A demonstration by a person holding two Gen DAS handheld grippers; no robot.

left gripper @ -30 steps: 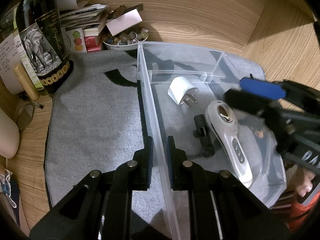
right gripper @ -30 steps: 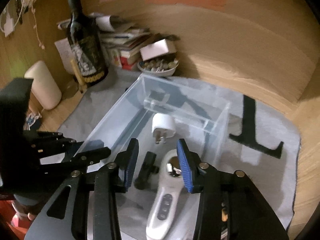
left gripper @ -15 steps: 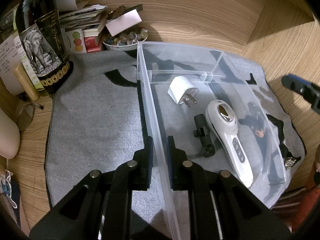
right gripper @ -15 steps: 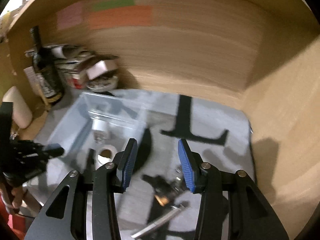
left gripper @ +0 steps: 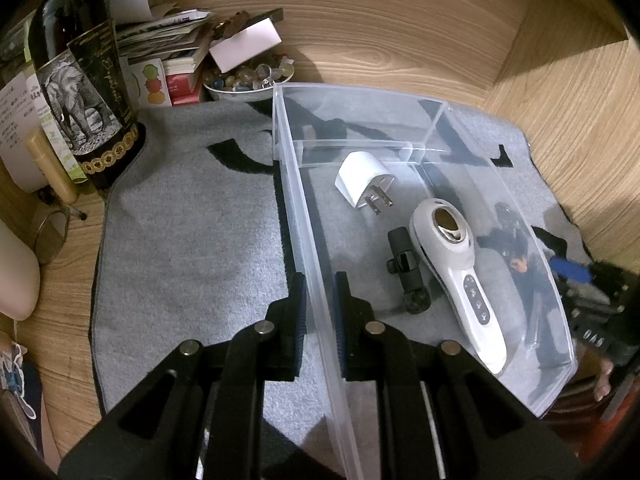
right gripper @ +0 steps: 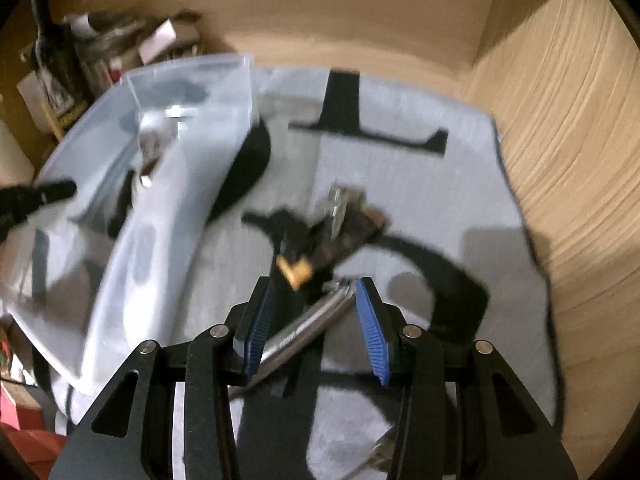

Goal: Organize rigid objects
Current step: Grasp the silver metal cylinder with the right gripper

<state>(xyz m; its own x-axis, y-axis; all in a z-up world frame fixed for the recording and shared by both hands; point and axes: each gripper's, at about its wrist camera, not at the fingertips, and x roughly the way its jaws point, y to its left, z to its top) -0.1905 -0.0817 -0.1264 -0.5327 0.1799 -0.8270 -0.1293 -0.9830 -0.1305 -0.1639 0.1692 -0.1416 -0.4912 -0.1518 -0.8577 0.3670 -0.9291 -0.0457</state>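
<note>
Left gripper (left gripper: 320, 312) clamped on the near left wall of the clear bin (left gripper: 440, 108), one pad outside, one inside, jaws nearly closed with only the thin plastic between them. Bin resting on a grey mat (left gripper: 192, 248) with black markings, on a wooden surface. Inside the bin: white plug (left gripper: 362, 178) toward the far divider, prongs pointing near-right; black clip mic (left gripper: 408, 270) lying lengthwise in the middle; white handheld device (left gripper: 456, 268) just right of the mic, round head toward the far end, button end toward the near right corner. Plug apart from the other two; mic and device close together, contact between them not clear

Right gripper (right gripper: 316, 328) low over the mat, right of the bin, jaws open wide, blue pads (right gripper: 370, 332) either side of a silver pen (right gripper: 308, 324) lying diagonally on the mat. Pads not closed on the pen; touching or not, cannot tell through the blur. Just beyond the pen tip, a dark jumble (right gripper: 316, 236) with a metal clip and a small orange piece, blurred. Same jumble seen through the bin's right wall from the left wrist, with the right gripper's blue tip near it

Behind the mat, at far left: dark bottle (left gripper: 80, 80) with an elephant label, stacked books (left gripper: 172, 40), bowl of marbles (left gripper: 244, 84)
</note>
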